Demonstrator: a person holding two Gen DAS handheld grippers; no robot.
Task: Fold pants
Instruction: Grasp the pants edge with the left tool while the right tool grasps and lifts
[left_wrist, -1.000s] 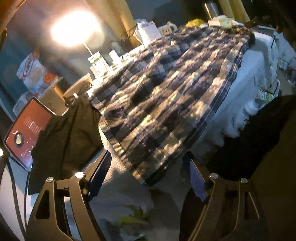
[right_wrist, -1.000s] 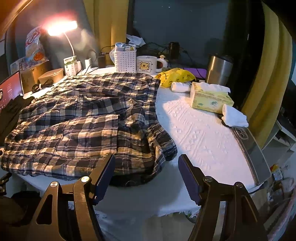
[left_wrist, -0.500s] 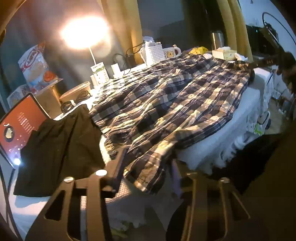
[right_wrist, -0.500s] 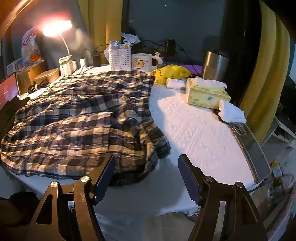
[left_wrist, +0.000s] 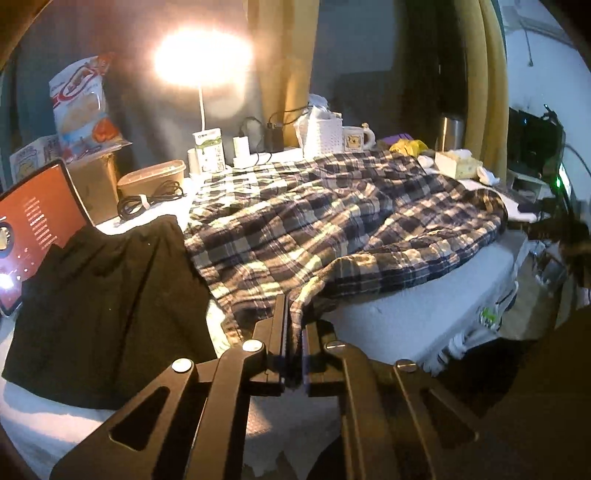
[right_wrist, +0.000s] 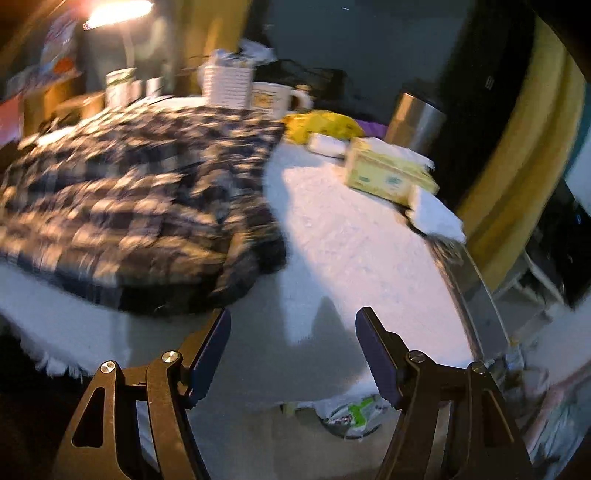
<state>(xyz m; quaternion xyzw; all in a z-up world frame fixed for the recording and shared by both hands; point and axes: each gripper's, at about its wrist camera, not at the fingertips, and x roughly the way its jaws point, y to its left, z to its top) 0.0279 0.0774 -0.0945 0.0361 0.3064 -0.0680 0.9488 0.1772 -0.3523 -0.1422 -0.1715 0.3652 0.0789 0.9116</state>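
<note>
Plaid pants (left_wrist: 332, 229) lie spread over most of your tabletop (left_wrist: 424, 317), which is covered with a white textured cloth, and their near corner hangs toward you off the front edge. Your left gripper (left_wrist: 293, 332) has that corner: its jaws have just been closing and now pinch the plaid fabric between them, the cloth rising in a small ridge from the pinch up onto the tabletop. To the left of the pants, touching their edge, lies a black garment (left_wrist: 103, 306), and past it stands a tablet (left_wrist: 37, 221) with a red screen. Your right gripper (right_wrist: 291, 343) has its jaws apart with nothing between them; it sits at the front edge of the tabletop, over bare white cloth, just to the right of the pants' other near corner (right_wrist: 236, 280). That view is blurred, so the fine detail of the fabric there cannot be made out. Along the back you have a lit lamp (left_wrist: 201, 55), a white basket (left_wrist: 323, 134), a mug (left_wrist: 356, 138), a steel flask (right_wrist: 417, 118) and a yellow tissue box (right_wrist: 388, 173), all clear of the pants except the basket and mug, which stand just behind the far edge.
</note>
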